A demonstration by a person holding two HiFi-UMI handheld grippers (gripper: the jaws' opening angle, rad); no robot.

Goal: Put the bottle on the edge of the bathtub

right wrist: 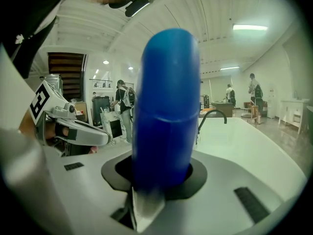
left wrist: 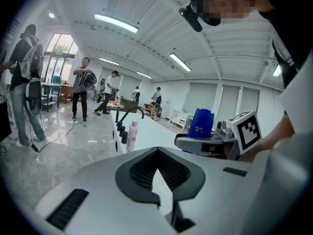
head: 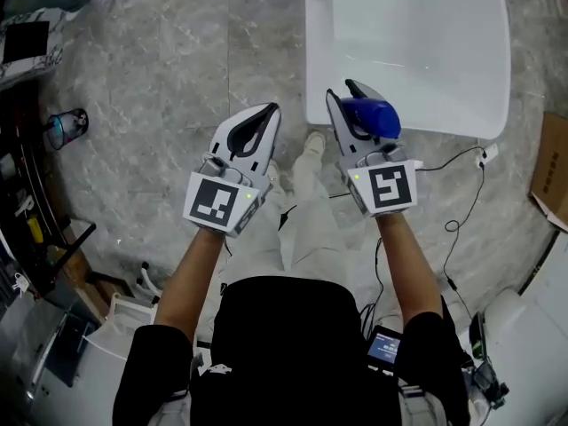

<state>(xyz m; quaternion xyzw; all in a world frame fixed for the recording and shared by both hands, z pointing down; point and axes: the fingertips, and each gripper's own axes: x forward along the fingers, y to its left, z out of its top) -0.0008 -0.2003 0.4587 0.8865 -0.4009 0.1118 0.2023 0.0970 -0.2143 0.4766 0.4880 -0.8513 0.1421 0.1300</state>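
Observation:
A blue bottle (head: 373, 117) stands between the jaws of my right gripper (head: 353, 105), which is shut on it at the near edge of the white bathtub (head: 444, 124). In the right gripper view the bottle (right wrist: 166, 111) rises upright out of the gripper (right wrist: 161, 180) and fills the middle, with the bathtub (right wrist: 244, 136) behind it. My left gripper (head: 269, 110) hangs over the floor left of the tub, shut with nothing in it. From the left gripper view, the bottle (left wrist: 201, 123) shows in the right gripper (left wrist: 210, 141) above the tub (left wrist: 151, 136).
A black faucet (left wrist: 129, 112) and a pink-and-white bottle (left wrist: 132, 136) stand on the tub's far rim. A cable (head: 457, 224) runs over the marble floor at the right, near a cardboard box (head: 550, 176). Shelves with clutter (head: 35, 220) line the left. Several people stand far off.

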